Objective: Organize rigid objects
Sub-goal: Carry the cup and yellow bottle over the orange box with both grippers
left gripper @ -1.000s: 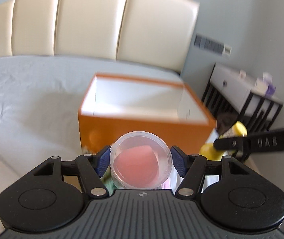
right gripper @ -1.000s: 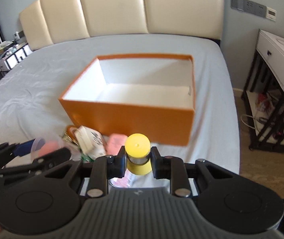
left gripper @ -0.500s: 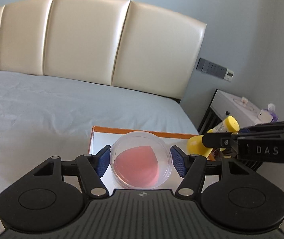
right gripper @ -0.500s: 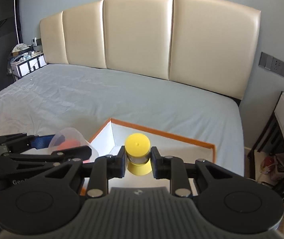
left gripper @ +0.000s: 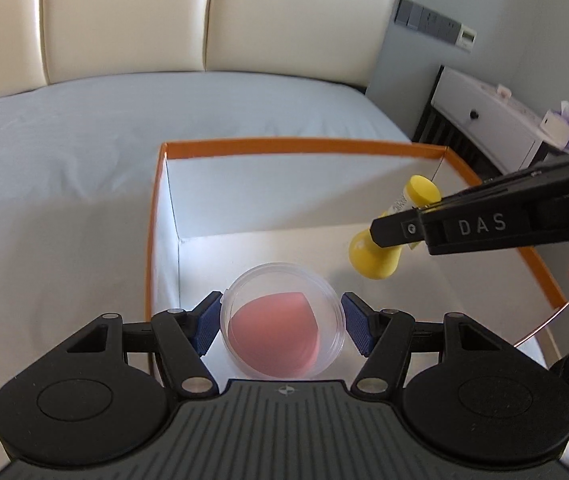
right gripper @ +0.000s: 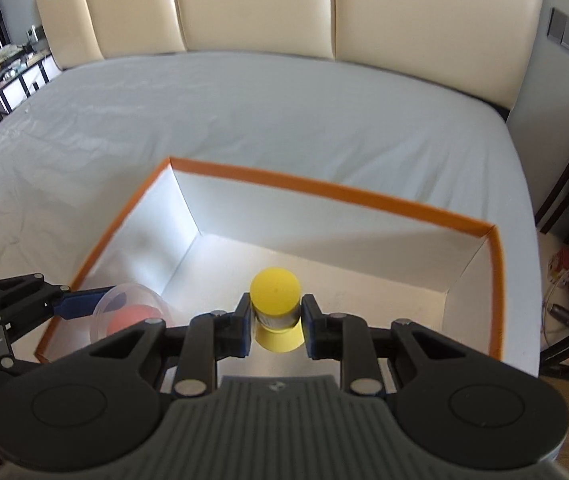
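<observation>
From the left wrist, the left gripper (left gripper: 282,326) has its blue fingers (left gripper: 207,323) set wide and closed on a clear round container (left gripper: 282,322) with a pink sponge inside, held over the near left corner of the orange box (left gripper: 284,145), which sits on the bed (left gripper: 64,152). To the right, the right gripper (left gripper: 394,232) (marked DAS) pinches a yellow bottle (left gripper: 376,256) above the box's right side.

From the right wrist, the right gripper's fingers (right gripper: 242,330) sit narrowly clamped on the yellow bottle's neck above the white box floor, with the clear container at the left edge.
</observation>
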